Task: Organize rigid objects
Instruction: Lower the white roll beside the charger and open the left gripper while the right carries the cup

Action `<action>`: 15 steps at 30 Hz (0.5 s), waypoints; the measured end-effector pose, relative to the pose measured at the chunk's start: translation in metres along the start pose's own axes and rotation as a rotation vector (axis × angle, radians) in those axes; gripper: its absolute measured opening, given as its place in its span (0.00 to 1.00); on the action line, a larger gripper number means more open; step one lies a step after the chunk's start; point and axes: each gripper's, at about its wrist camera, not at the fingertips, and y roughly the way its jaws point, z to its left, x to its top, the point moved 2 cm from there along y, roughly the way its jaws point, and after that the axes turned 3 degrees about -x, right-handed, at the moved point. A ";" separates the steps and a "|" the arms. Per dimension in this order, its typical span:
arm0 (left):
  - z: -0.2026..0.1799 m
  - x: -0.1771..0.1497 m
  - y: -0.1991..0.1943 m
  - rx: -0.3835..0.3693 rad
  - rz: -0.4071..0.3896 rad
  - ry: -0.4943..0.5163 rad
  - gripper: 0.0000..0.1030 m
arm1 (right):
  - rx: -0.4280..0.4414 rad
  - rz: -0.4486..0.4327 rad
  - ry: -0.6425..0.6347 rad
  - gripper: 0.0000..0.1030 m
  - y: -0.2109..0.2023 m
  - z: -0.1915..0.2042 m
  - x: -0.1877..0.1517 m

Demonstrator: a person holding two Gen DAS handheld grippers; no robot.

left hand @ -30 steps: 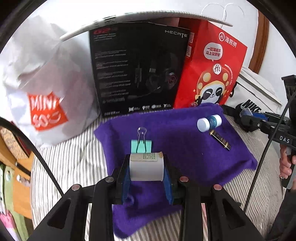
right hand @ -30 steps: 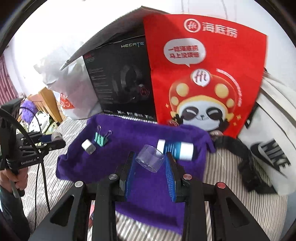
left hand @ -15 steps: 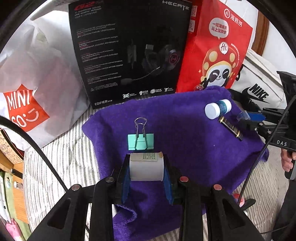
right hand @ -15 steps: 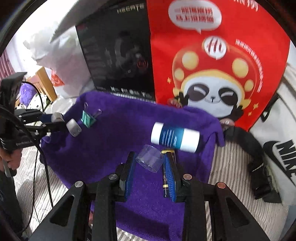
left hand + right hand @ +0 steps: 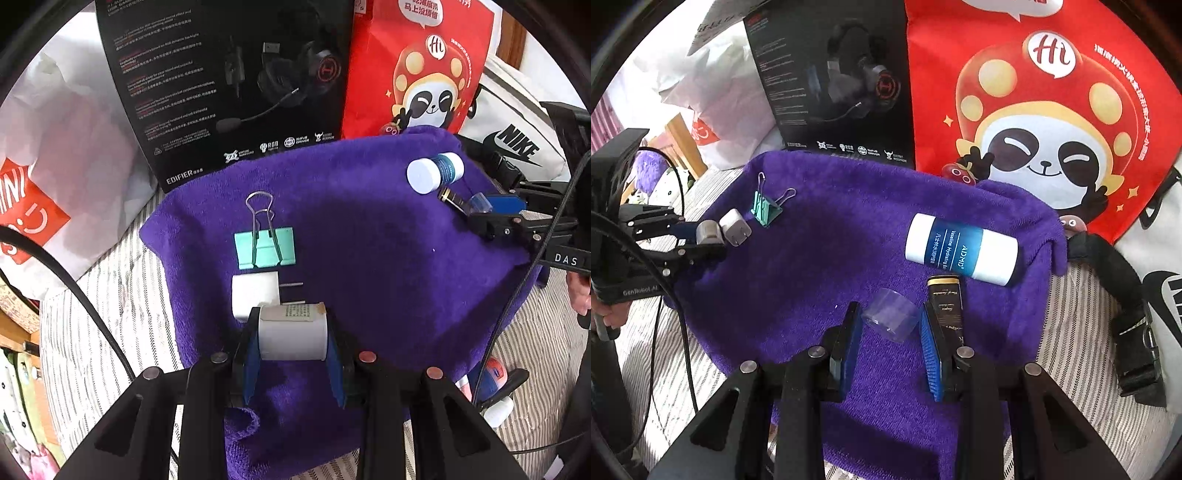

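My left gripper (image 5: 292,338) is shut on a small white cylinder with a paper label (image 5: 292,334), low over the near left of the purple towel (image 5: 369,240). Just ahead lie a white plug adapter (image 5: 254,293) and a teal binder clip (image 5: 265,245). My right gripper (image 5: 891,325) is shut on a clear plastic cap (image 5: 891,319), low over the towel (image 5: 820,258). Beside its right finger lies a black and gold tube (image 5: 945,306); beyond it lies a blue and white Vaseline bottle (image 5: 961,249). The left gripper also shows in the right wrist view (image 5: 709,234).
A black headset box (image 5: 229,81), a red panda bag (image 5: 421,66) and a white Miniso bag (image 5: 55,166) stand behind the towel. A white Nike bag (image 5: 1160,280) with a black strap (image 5: 1123,295) lies right. Striped bedding (image 5: 110,302) surrounds the towel.
Both grippers have moved forward and down toward the towel with their objects. The white adapter has come into the left view just ahead of the left gripper.
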 end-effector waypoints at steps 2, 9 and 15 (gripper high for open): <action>0.000 -0.001 -0.002 -0.006 -0.003 0.003 0.29 | 0.001 0.000 0.006 0.30 0.001 -0.001 0.000; 0.000 -0.005 0.013 0.013 0.050 0.023 0.29 | -0.006 0.000 -0.002 0.30 0.002 0.000 0.001; 0.004 -0.006 0.019 0.005 0.049 0.009 0.29 | -0.008 0.007 -0.003 0.30 0.006 0.002 0.002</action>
